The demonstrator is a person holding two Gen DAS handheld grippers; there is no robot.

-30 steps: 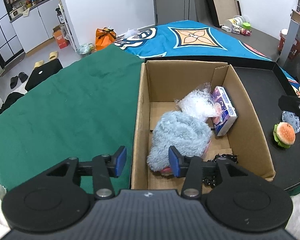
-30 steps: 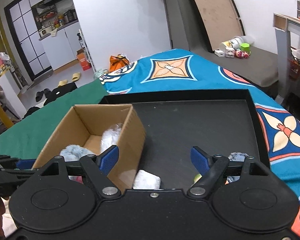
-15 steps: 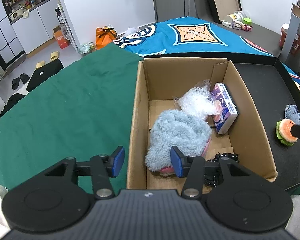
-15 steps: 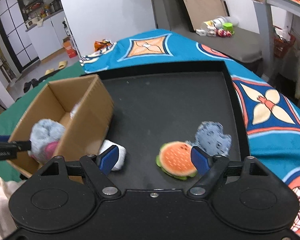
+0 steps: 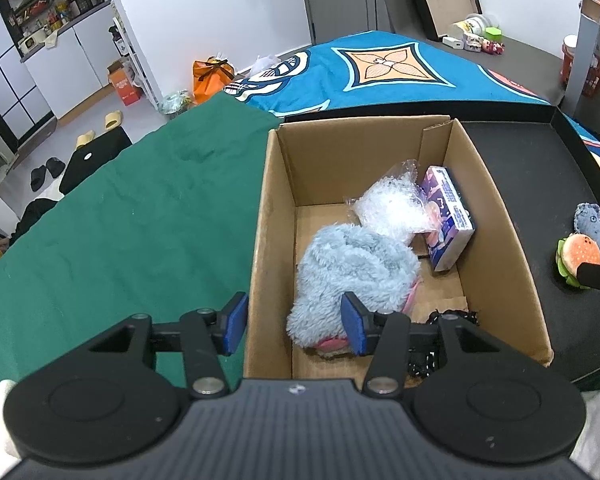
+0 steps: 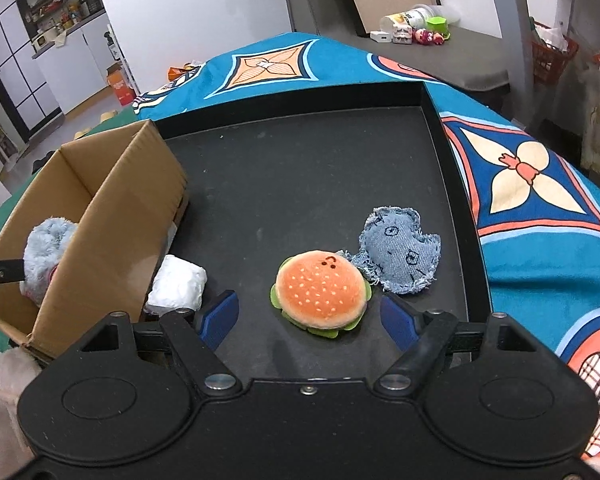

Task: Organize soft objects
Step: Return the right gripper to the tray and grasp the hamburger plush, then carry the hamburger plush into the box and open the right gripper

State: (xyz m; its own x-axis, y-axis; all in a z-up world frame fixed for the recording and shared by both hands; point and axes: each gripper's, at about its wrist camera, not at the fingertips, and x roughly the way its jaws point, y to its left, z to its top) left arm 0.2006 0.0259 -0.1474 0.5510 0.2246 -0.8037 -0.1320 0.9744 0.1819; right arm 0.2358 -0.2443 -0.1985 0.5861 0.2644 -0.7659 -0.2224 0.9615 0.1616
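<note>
A cardboard box (image 5: 496, 216) holds a fluffy light-blue plush (image 5: 352, 264), a clear plastic bag (image 5: 392, 204) and a purple tissue pack (image 5: 446, 216). My left gripper (image 5: 294, 328) is open and straddles the box's near left wall, one finger outside and one inside by the plush. On the black tray (image 6: 300, 180) lie a burger plush (image 6: 320, 294), a denim plush (image 6: 400, 254) and a white soft bundle (image 6: 178, 286). My right gripper (image 6: 308, 318) is open just short of the burger, whose near edge sits between the fingertips without touching them.
The box (image 6: 112, 216) stands on the tray's left part, with the white bundle against its outer wall. A green cloth (image 5: 120, 220) covers the table left of the box; a blue patterned cloth (image 6: 540, 184) lies under the tray. A black crumpled item (image 5: 452, 316) sits in the box's near corner.
My right gripper has sunk and swung right from the box toward the burger, which now lies right before its fingers. The left gripper has stayed over the box wall.
</note>
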